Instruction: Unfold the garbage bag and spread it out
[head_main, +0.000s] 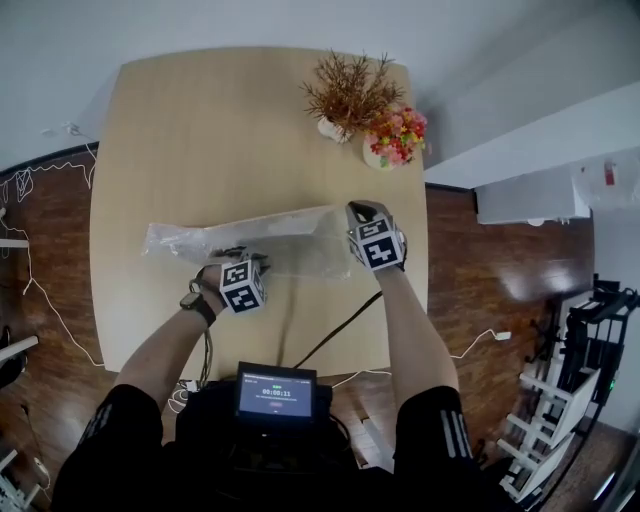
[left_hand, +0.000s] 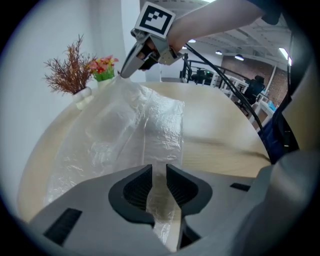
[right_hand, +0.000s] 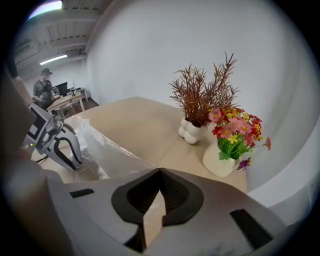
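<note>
clear bag lies crumpled across the middle of the table, long side running left to right, partly opened out. left gripper sits at the bag's near edge, left of centre. in the left gripper view its jaws stand a little apart, grasping a fold of the film that runs up between the pads. right gripper is at the bag's right end. in the right gripper view its jaws are clenched tip to tip, and the bag edge runs in toward them. the left gripper view shows the film tented up to the right gripper's tip, so it looks pinched there. the left gripper also shows at the left of the right gripper view, down on the bag.

twig plant in a white vase and flower pot stand just beside each other at the table's far right, clear of the bag. a small screen sits near the person's lap.
</note>
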